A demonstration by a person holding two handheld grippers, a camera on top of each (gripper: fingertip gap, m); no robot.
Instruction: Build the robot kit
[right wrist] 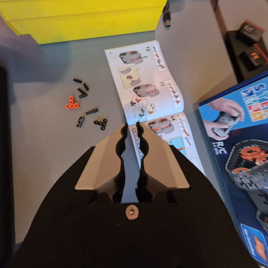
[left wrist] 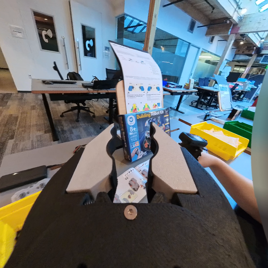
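My left gripper (left wrist: 132,127) is open and empty, held above the grey table (left wrist: 43,153). Straight ahead a blue kit box (left wrist: 145,134) stands upright, with an open instruction booklet (left wrist: 130,184) lying flat below my fingers. My right gripper (right wrist: 132,124) is empty, its jaws only narrowly apart, tips over the booklet's (right wrist: 145,87) left edge. Just left of it lie small loose parts: an orange connector (right wrist: 71,103), black pins (right wrist: 82,88), a black axle (right wrist: 91,111), a grey three-hole beam (right wrist: 80,121) and a black connector (right wrist: 101,123). The blue box (right wrist: 239,145) is at the right.
A printed sheet (left wrist: 139,81) stands on a wooden holder behind the box. A yellow bin (left wrist: 217,140) and a green bin (left wrist: 239,129) sit at the right, another yellow bin (left wrist: 11,217) at lower left. A person's forearm (left wrist: 226,178) reaches in. Black boxes (right wrist: 249,47) lie beyond the booklet. There is about 35 centimeters between the tips of the two grippers. To the black connector (right wrist: 101,123): right tips about 9 centimeters, left tips about 35 centimeters. The black axle (right wrist: 91,111) lies some 11 centimeters from my right tips, 35 centimeters from my left tips.
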